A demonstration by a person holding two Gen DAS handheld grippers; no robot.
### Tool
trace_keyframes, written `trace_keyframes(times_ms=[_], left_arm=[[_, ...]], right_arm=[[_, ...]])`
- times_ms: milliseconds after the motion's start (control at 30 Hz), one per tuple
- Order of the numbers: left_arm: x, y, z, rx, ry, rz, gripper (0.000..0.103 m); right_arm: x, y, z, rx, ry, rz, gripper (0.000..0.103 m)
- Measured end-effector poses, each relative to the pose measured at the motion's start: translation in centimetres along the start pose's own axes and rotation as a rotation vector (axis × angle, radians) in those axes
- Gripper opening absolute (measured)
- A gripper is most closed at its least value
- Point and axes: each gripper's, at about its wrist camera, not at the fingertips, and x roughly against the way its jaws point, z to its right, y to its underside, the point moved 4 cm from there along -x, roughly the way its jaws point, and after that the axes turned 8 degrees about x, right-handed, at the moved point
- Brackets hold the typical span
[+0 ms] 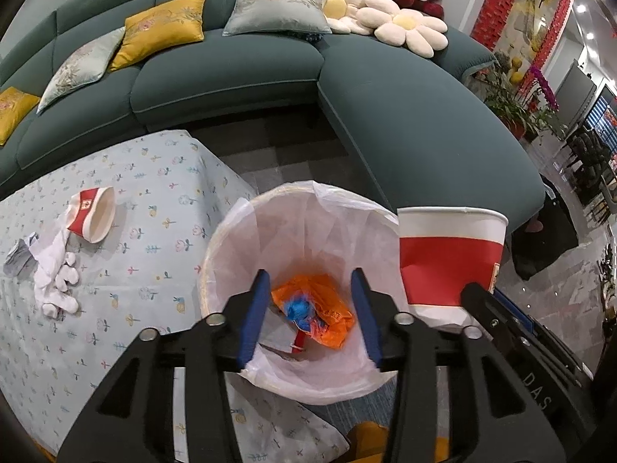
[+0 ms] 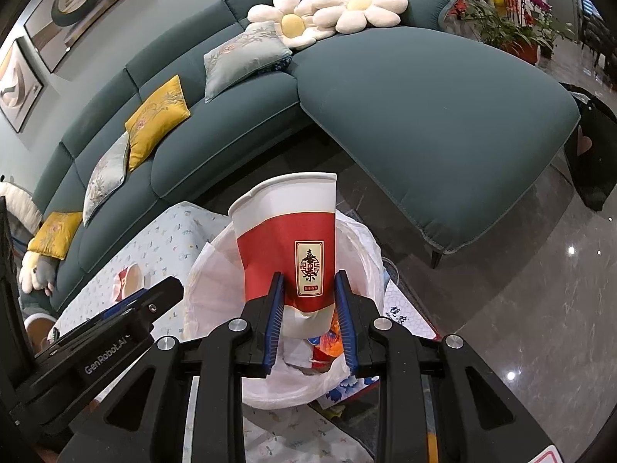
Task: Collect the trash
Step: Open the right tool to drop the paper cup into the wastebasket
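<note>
A round bin lined with a white bag (image 1: 308,208) stands by the table corner; it also shows in the right wrist view (image 2: 216,270). Inside lie an orange wrapper (image 1: 327,308) and other scraps. My left gripper (image 1: 310,312) is open and empty, held over the bin mouth. My right gripper (image 2: 310,305) is shut on a red and white paper cup (image 2: 289,239), upright above the bin; the cup shows at the bin's right in the left wrist view (image 1: 449,258). A second, crushed red and white cup (image 1: 94,214) and crumpled white tissue (image 1: 54,270) lie on the table.
The table has a pale blue flowered cloth (image 1: 154,200). A teal sectional sofa (image 1: 385,115) with cushions and flower pillows curves behind the bin. Glossy marble floor (image 2: 520,289) lies to the right, with potted plants (image 2: 501,27) far right.
</note>
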Motion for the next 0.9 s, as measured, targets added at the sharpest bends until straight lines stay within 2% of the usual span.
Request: trace_keyframes(times_ms=[33, 367, 633, 733, 800, 900], left_arm=[[0.0, -0.1, -0.1, 0.001, -0.007, 0.001, 0.048], [0.2, -0.4, -1.9, 0.034, -0.033, 0.007, 0.049], [0.7, -0.8, -4.3, 0.077, -0.064, 0.016, 0.055], [1.1, -1.0, -5.5, 0.099, -0.086, 0.038, 0.064], [1.3, -1.1, -6.1, 0.107, -0.097, 0.043, 0.065], [1.8, -1.1, -7.0, 0.126, -0.102, 0.044, 0.065]], right_arm=[[-0.1, 0.0, -0.1, 0.000, -0.001, 0.000, 0.025], [-0.8, -0.1, -1.2, 0.029, -0.013, -0.008, 0.026], [-1.7, -0.6, -3.8, 0.074, -0.034, -0.021, 0.027], [-1.5, -0.8, -5.0, 0.094, -0.035, -0.009, 0.033], [-1.3, -0.9, -5.8, 0.106, -0.035, -0.001, 0.037], [-0.8, -0.8, -6.8, 0.124, -0.042, 0.002, 0.038]])
